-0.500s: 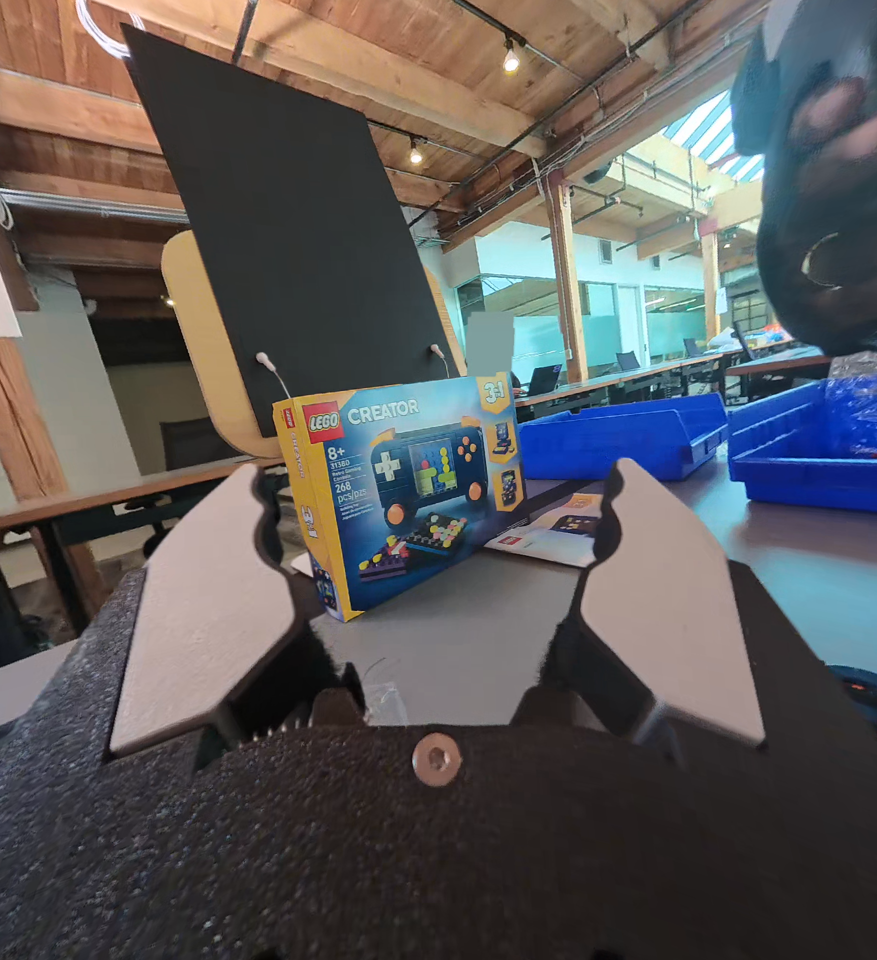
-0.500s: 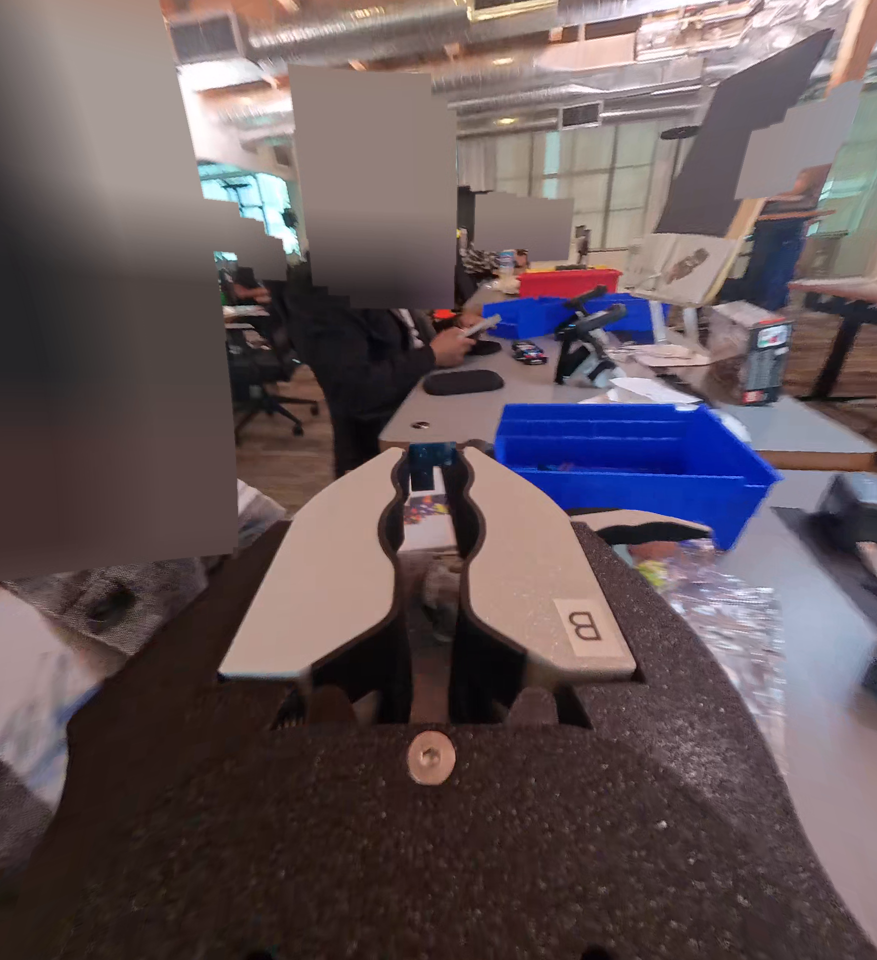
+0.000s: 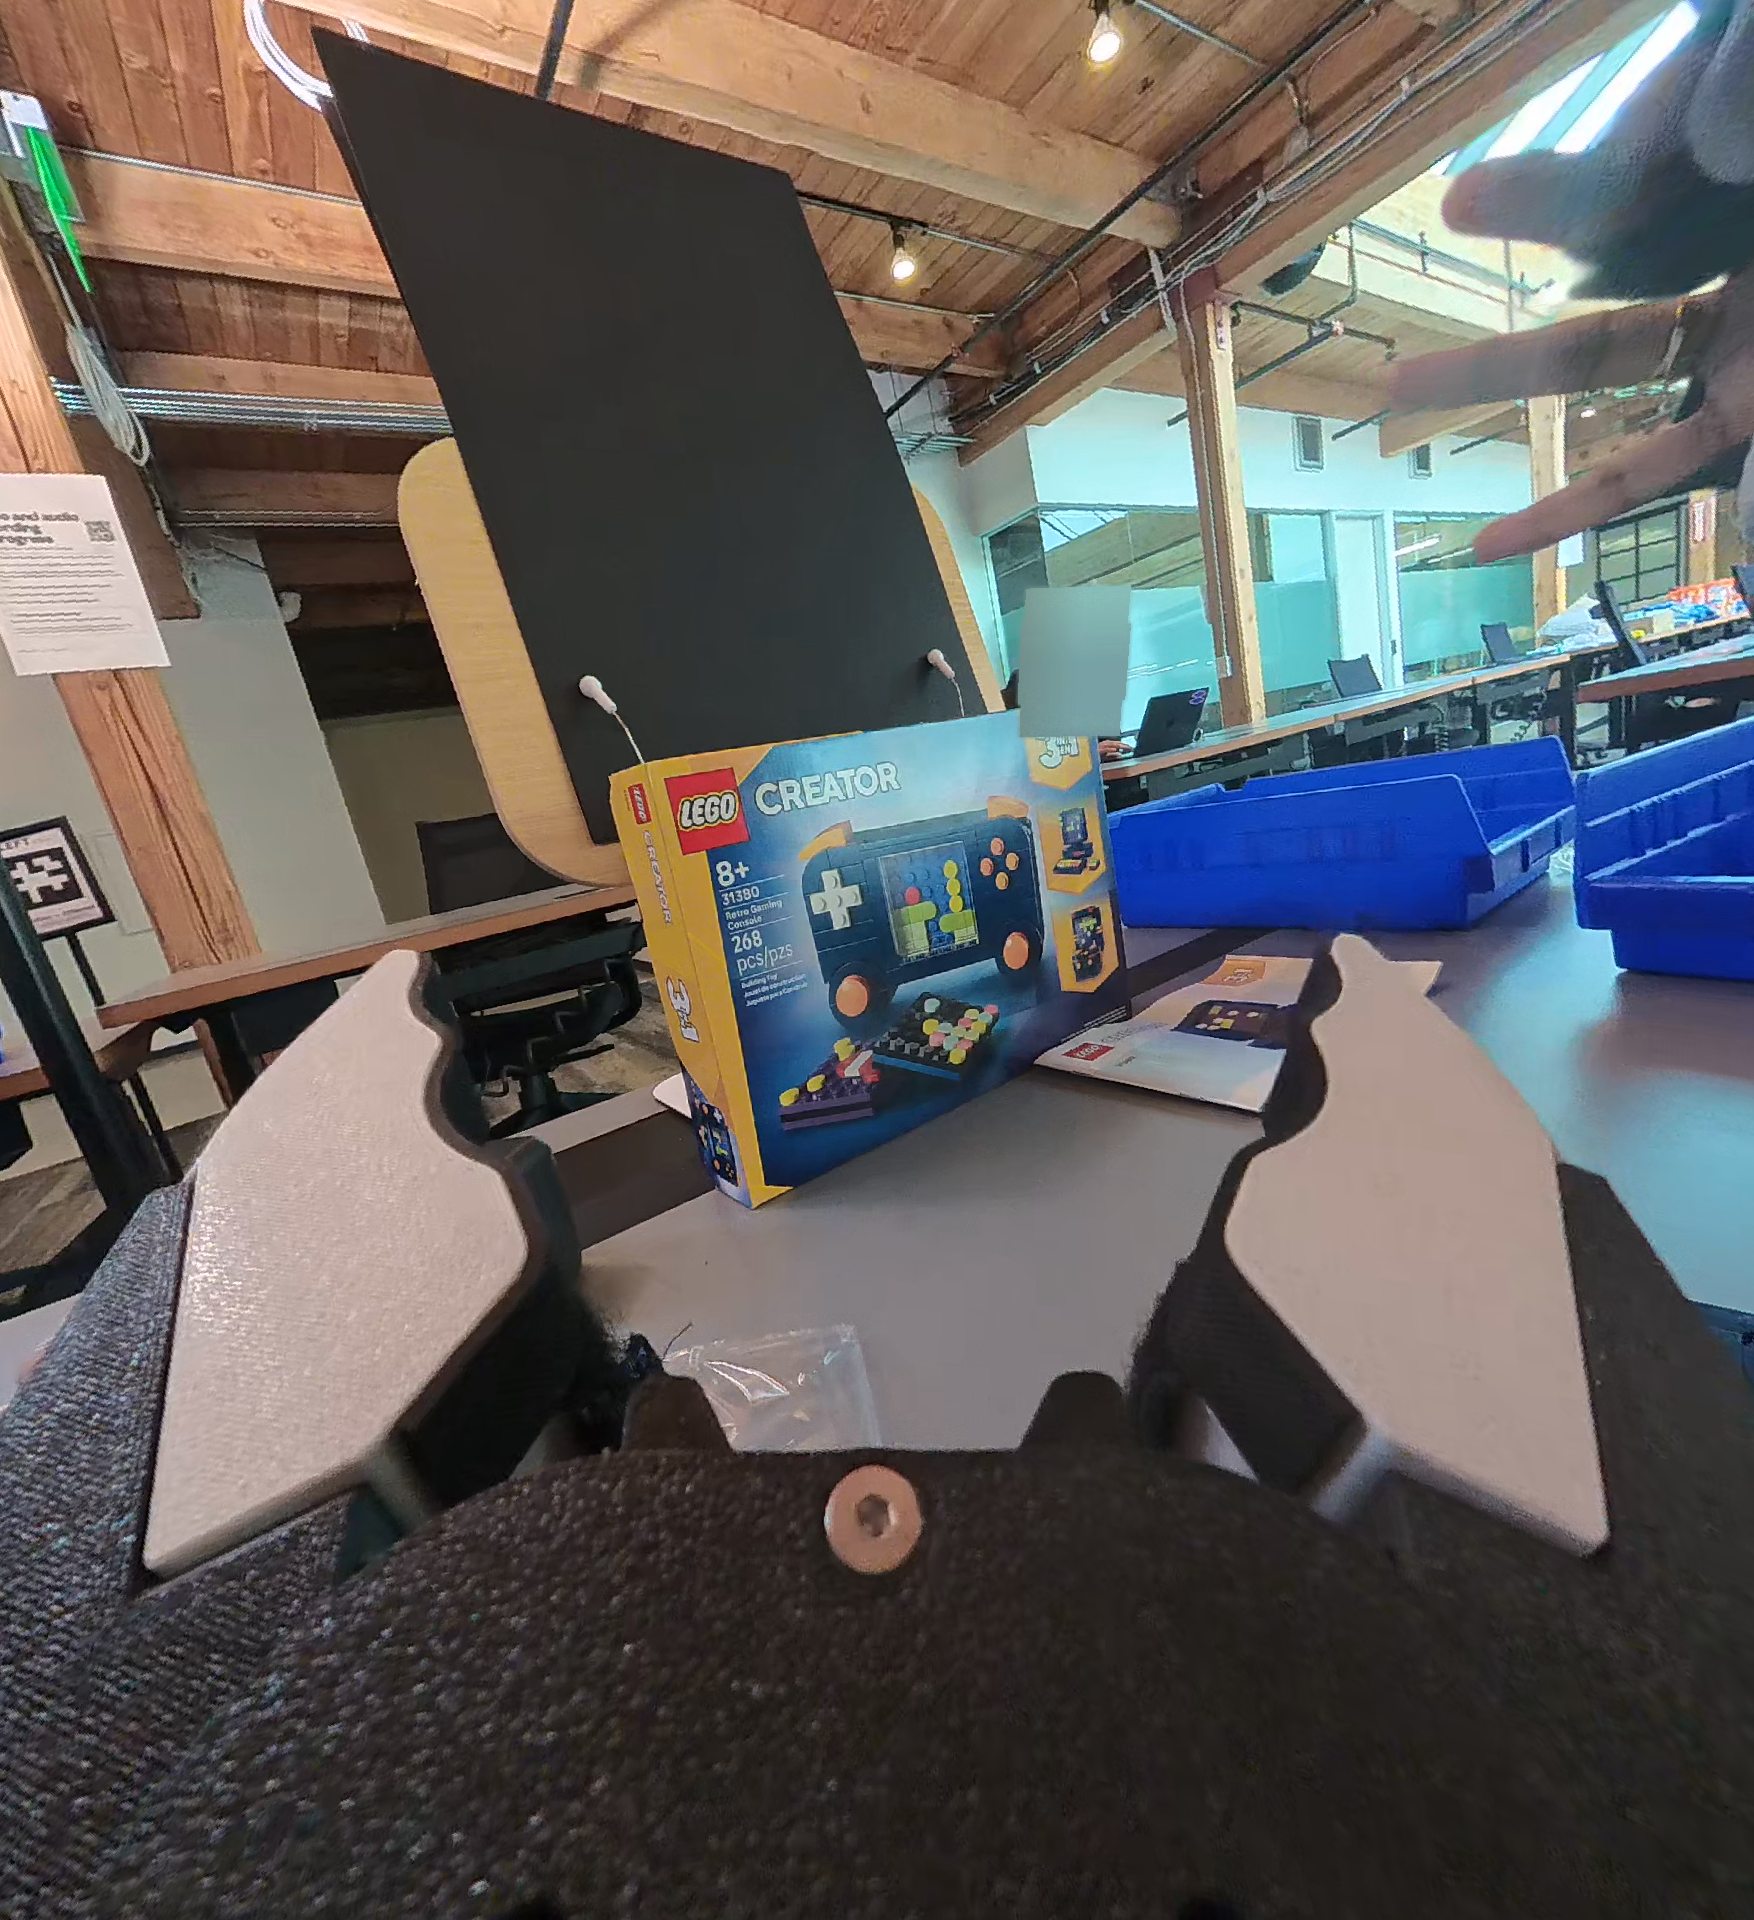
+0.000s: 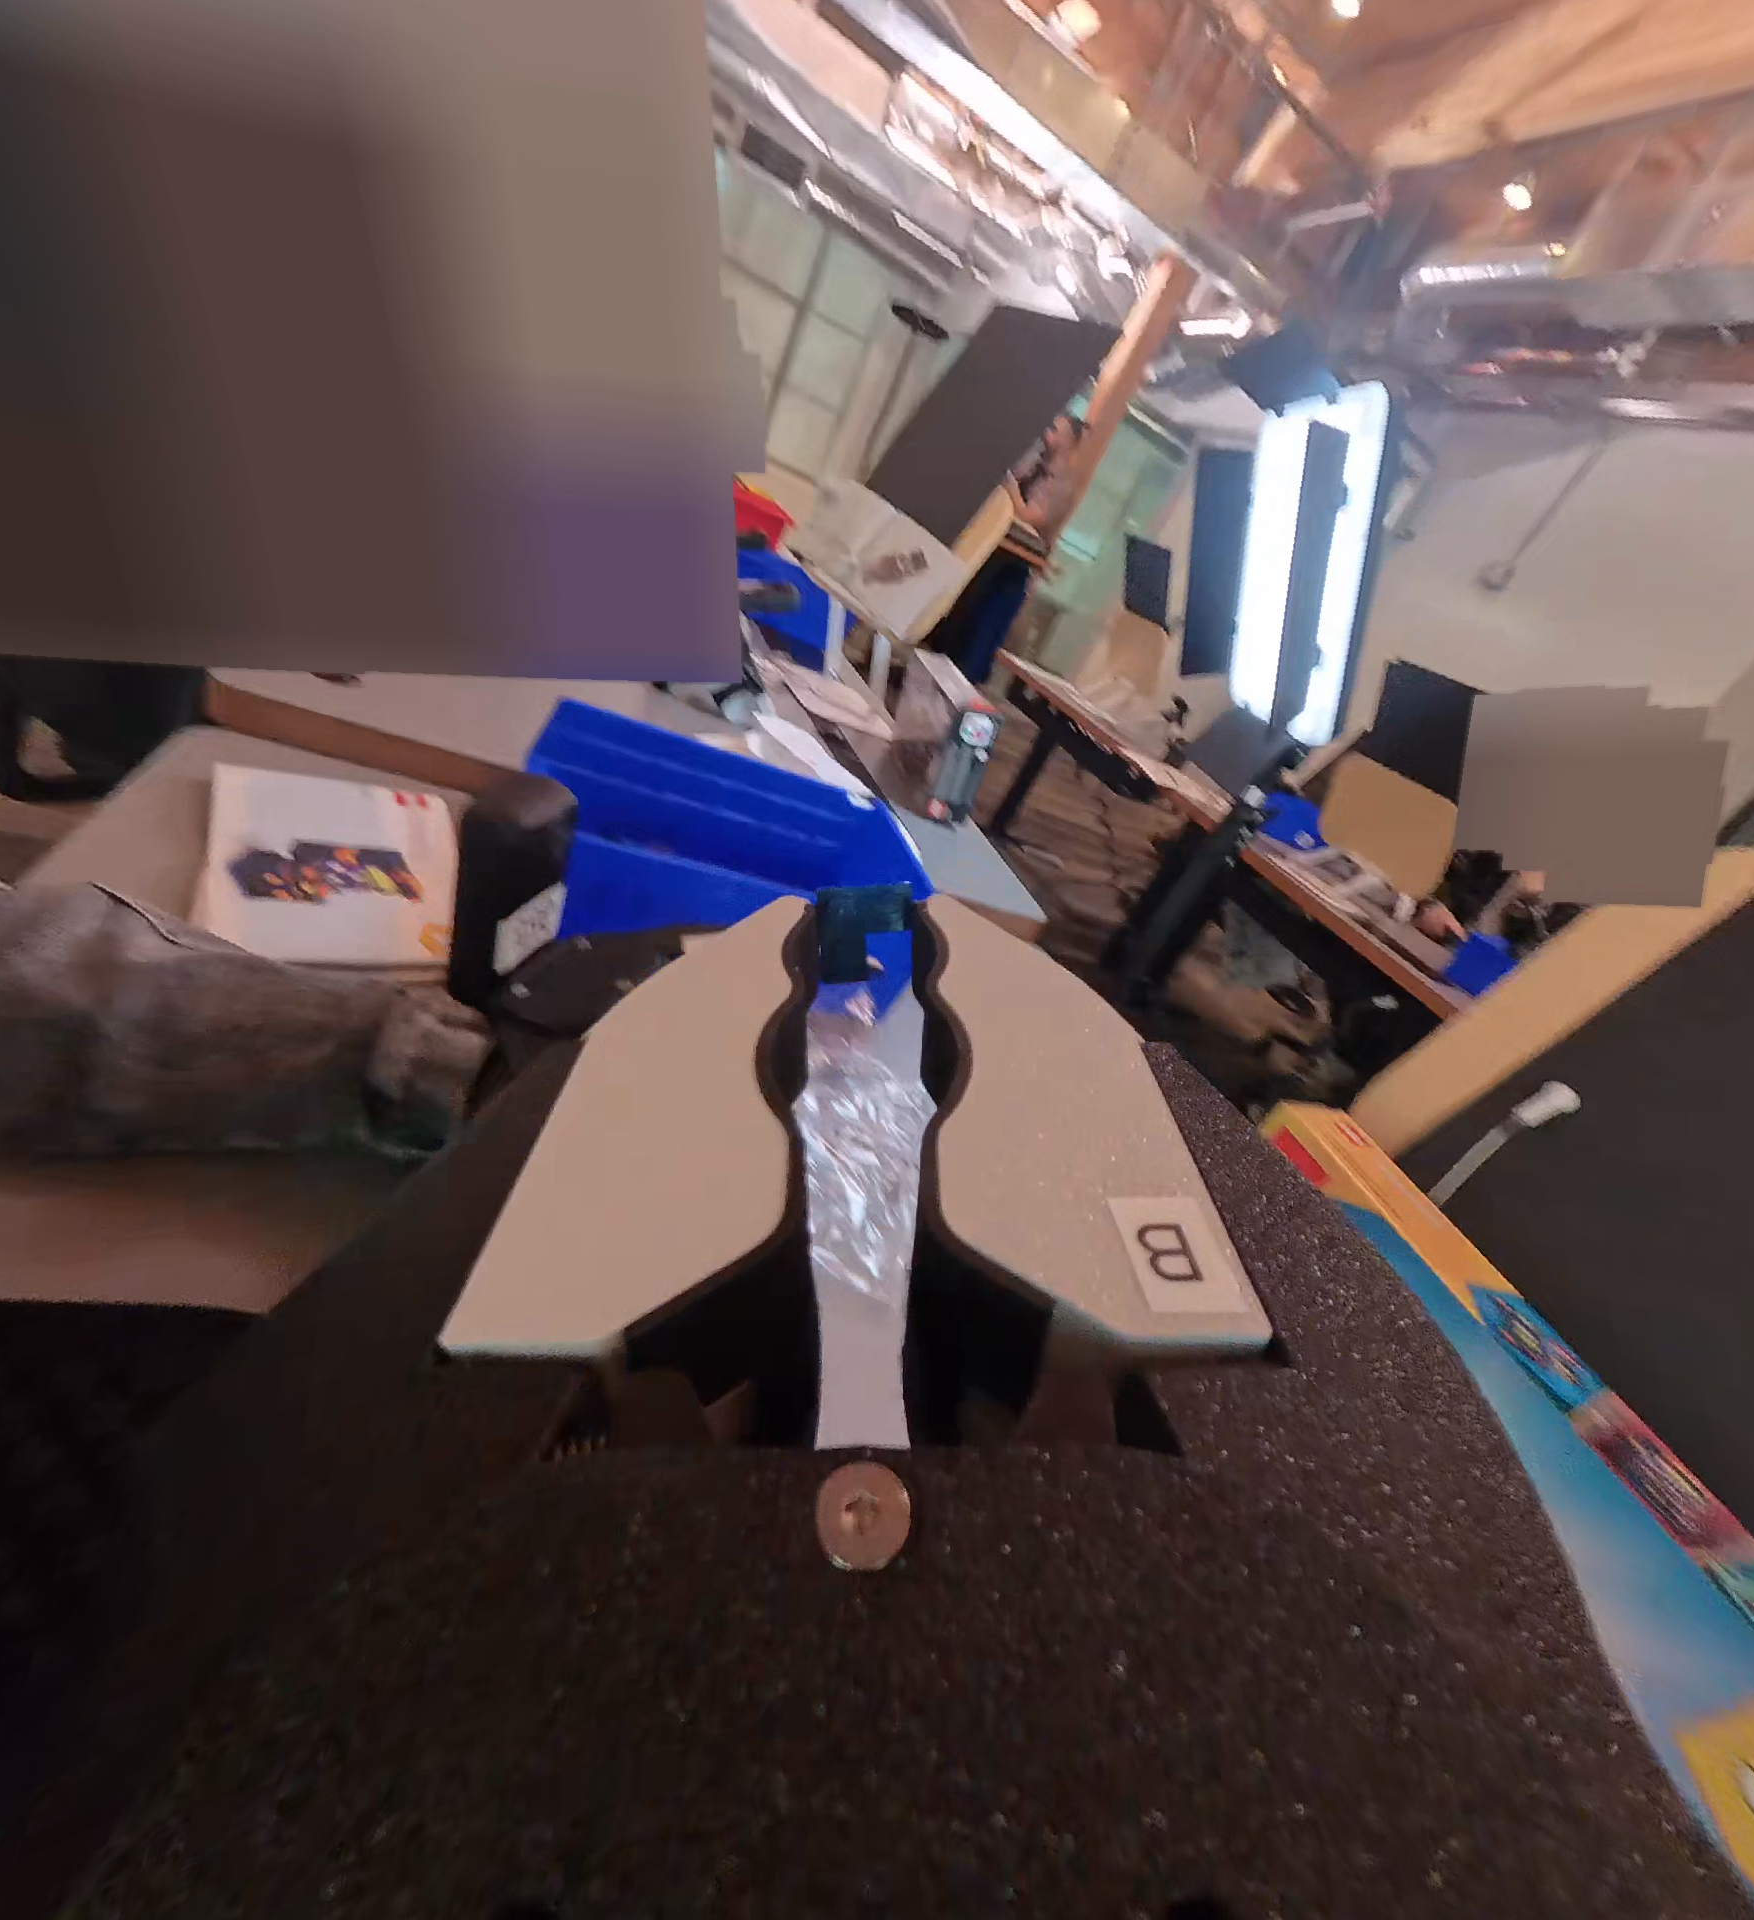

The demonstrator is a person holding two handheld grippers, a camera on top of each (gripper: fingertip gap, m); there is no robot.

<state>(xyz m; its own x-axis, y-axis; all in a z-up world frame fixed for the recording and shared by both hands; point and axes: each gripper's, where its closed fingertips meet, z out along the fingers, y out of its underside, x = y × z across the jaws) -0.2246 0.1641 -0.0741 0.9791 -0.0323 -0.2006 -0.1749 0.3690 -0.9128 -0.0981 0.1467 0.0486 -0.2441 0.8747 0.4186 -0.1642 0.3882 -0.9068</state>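
Your grey surface carries everything here. Behind it a black board leans on a rounded wooden panel. Two blue bins sit side by side at the far right of the surface, with a blurred bare hand in the air above them.

A toy brick box, yellow and blue, stands upright in front of the board, turned slightly so its yellow end shows. Just right of it a white instruction booklet lies flat, partly behind your right finger.

Your left hand-held gripper is spread wide, nothing between the fingers; the box is straight ahead of it, apart from both tips. A scrap of clear plastic wrap lies on the surface below the gap, near the gripper body.

Your right hand-held gripper is tilted, the view motion-blurred. Its fingers are nearly together, pinching a small dark blue piece at the tips. Below the gap you see crumpled clear plastic on the surface. A blue bin sits beyond the tips, an open booklet to the left of it, a grey sleeve at far left. The box's edge runs along the right.
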